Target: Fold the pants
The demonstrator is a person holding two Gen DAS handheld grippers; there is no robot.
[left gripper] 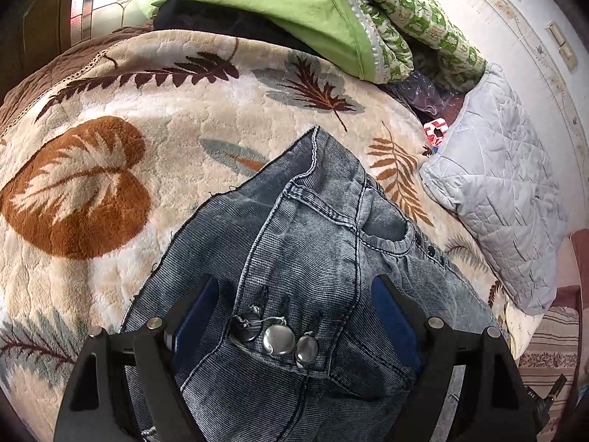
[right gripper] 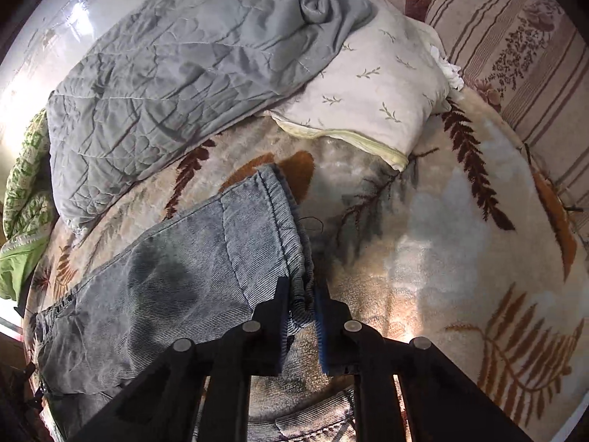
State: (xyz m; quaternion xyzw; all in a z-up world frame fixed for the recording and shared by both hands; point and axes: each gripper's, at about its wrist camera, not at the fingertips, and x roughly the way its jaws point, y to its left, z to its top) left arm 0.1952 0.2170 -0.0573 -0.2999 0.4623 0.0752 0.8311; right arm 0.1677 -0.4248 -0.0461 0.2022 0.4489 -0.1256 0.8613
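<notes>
The left tongs [left gripper: 294, 316] are straddling the jeans [left gripper: 313, 221] waistband, spread wide; the right tongs [right gripper: 302, 305] are pinching the hem. Heavy, limp denim: thick seamed edges are offering the surest hold.

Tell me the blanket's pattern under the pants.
Cream blanket with brown, rust and grey leaf prints; left wrist view shows it best.
</notes>
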